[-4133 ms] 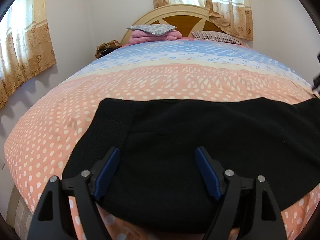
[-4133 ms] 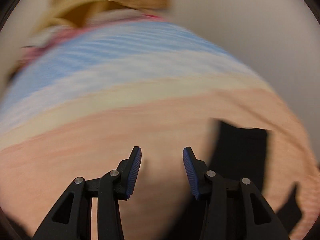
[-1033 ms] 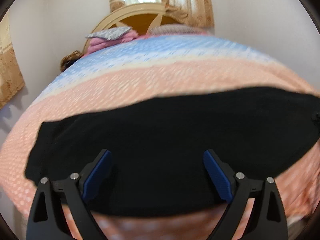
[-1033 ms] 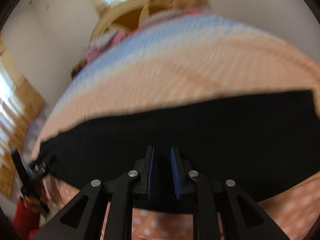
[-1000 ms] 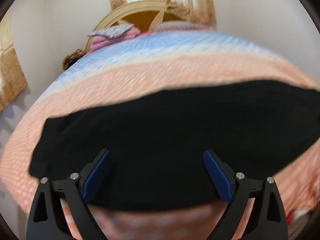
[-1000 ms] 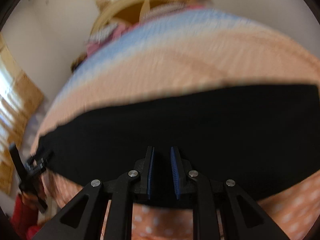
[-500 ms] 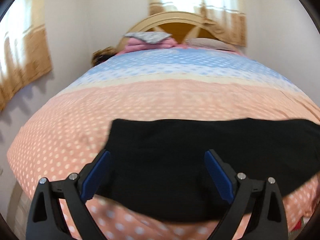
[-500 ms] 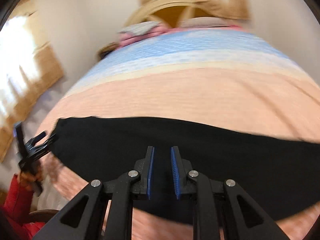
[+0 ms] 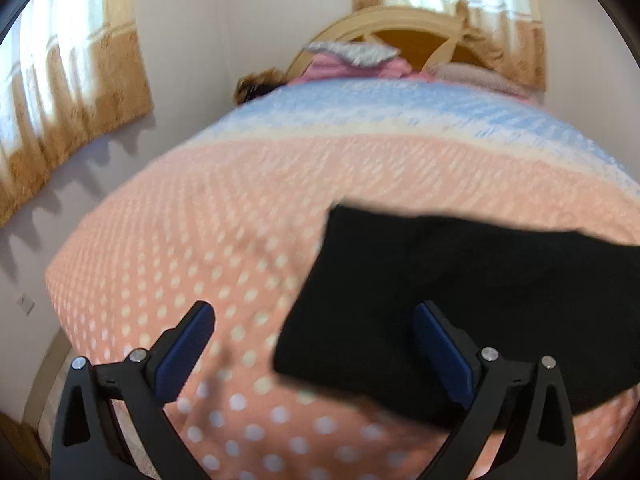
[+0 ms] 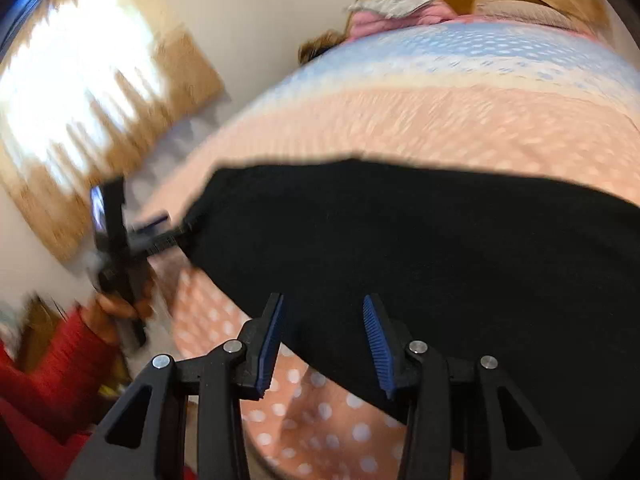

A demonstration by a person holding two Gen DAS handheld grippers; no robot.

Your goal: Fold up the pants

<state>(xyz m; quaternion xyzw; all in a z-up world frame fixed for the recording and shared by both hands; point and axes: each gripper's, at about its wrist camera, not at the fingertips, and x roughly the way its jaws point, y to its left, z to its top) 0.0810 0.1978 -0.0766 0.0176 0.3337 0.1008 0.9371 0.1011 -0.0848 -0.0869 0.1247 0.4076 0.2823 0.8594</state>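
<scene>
The black pants point(image 9: 460, 300) lie flat on the dotted bedspread point(image 9: 200, 240) near its foot, long axis running across the bed. The left gripper point(image 9: 312, 344) has its jaws wide and opening, empty, over the pants' left end; one finger sits over cloth, the other over bedspread. The right gripper point(image 10: 322, 344) is opening too, with the near hem between its fingers, though blur hides whether it touches. The left end lies nearer the left hand point(image 10: 120, 300).
</scene>
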